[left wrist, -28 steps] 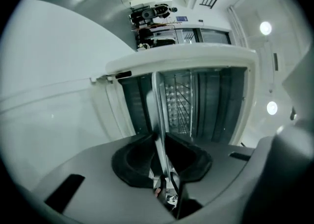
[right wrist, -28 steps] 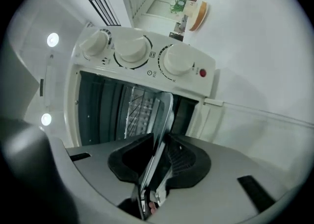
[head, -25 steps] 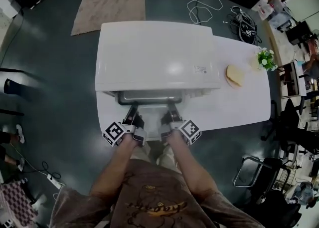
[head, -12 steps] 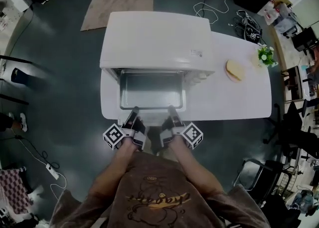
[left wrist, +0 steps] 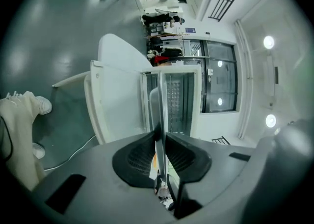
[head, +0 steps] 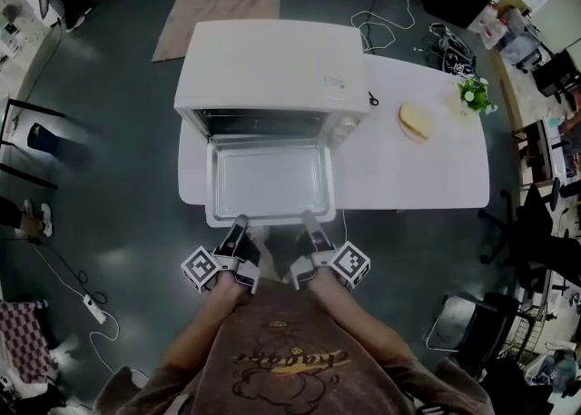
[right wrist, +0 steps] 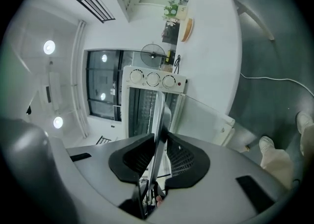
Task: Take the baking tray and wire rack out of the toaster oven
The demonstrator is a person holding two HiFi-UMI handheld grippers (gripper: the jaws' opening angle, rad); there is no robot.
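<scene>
**Tray drawn further out of the oven**

Pulled toward 6 o'clock since a second ago, the baking tray (head: 270, 182) now shows nearly its whole shallow, shiny metal rectangle in front of the boxy white toaster oven (head: 272, 64). It overhangs the near edge of the smooth white table (head: 427, 177). The left gripper (head: 239, 224) pinches the tray's thin raised rim between its ribbed black jaws at the near left. The right gripper (head: 309, 221) pinches the same rim at the near right. A round bread roll (head: 416, 121) lies at 3 o'clock of the oven.
</scene>
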